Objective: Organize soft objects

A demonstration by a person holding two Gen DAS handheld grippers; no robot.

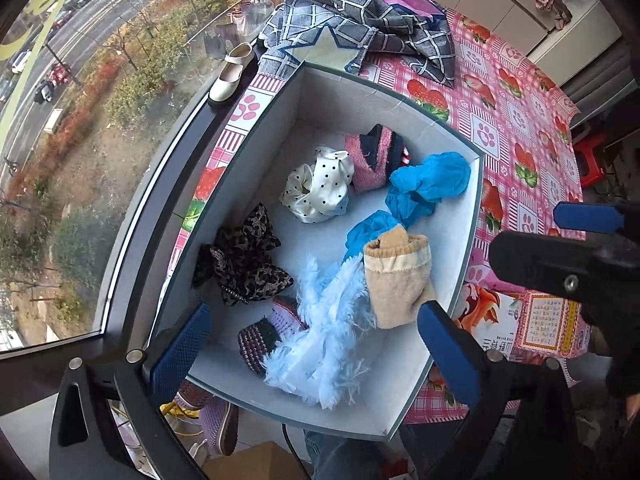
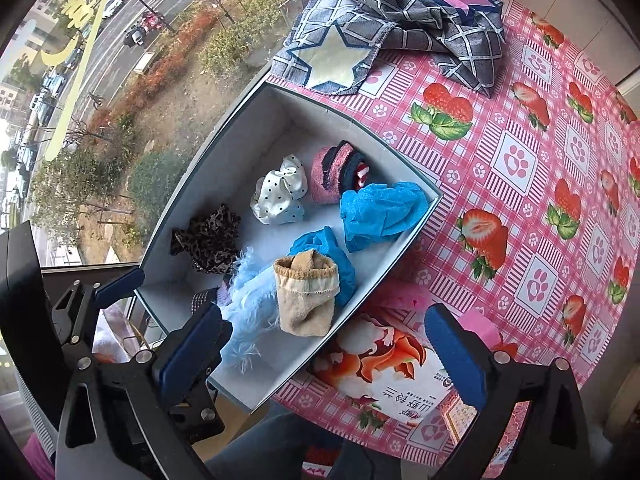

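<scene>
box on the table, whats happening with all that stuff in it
A person holding two grippers is sorting soft things into a white box on a strawberry tablecloth. Already inside are a beige sock, blue cloths, a dotted scrunchie, a leopard scrunchie, a pink sock and fluffy blue fabric. The left gripper and right gripper both hover above with jaws open, holding nothing. A checked cloth lies outside.

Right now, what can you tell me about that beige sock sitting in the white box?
The beige sock is rolled into a short bundle, its ribbed cuff folded over so the opening faces up with a tan inner layer poking out. It looks like thick, fuzzy terry knit. It lies tilted inside the white box, near the box wall on the table side, resting against a bright blue cloth behind it and the pale blue fluffy piece beside it. No fingers touch it.
</scene>
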